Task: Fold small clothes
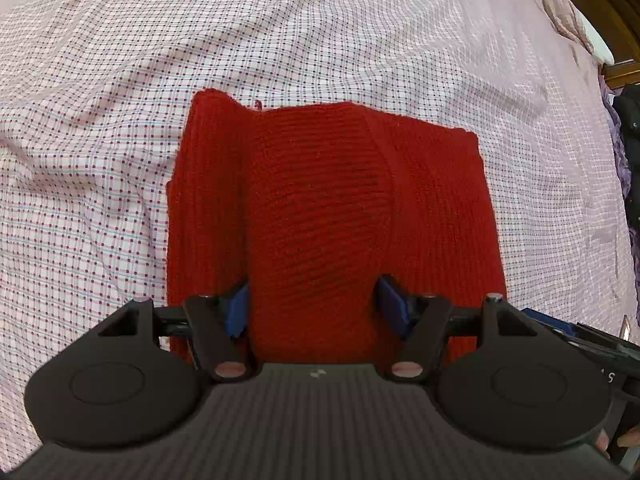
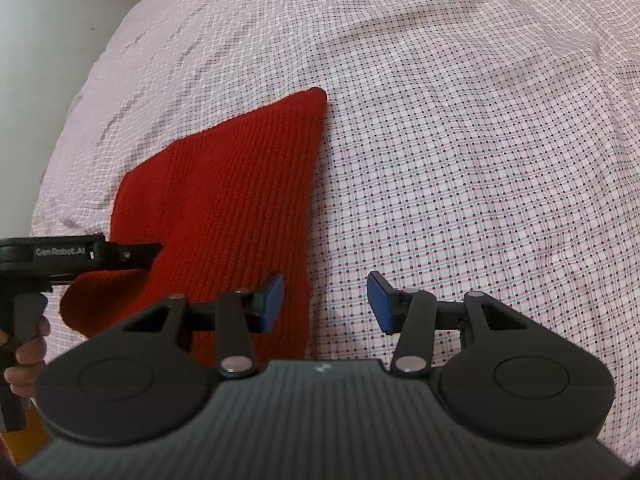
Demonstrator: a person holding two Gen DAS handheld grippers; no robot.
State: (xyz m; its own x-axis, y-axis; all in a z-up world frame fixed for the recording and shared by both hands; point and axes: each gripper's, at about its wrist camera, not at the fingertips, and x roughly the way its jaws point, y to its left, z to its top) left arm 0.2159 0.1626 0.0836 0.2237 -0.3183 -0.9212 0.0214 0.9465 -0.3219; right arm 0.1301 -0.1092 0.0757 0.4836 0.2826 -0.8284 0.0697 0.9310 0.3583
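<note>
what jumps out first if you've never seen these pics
The bright red knitted garment stands out, lying folded into a rough rectangle on the pink checked bedsheet. The left claw hangs open over its near edge. The right claw, also open, hovers at the garment's right edge, half over bare sheet.

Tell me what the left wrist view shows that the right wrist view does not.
Only the left wrist view shows the wooden furniture and dark clothes at the bed's right edge. Only the right wrist view shows the left gripper from the side, the hand holding it, and a pale wall. Both show the folded red sweater on the checked bedsheet, and an open gripper.
</note>
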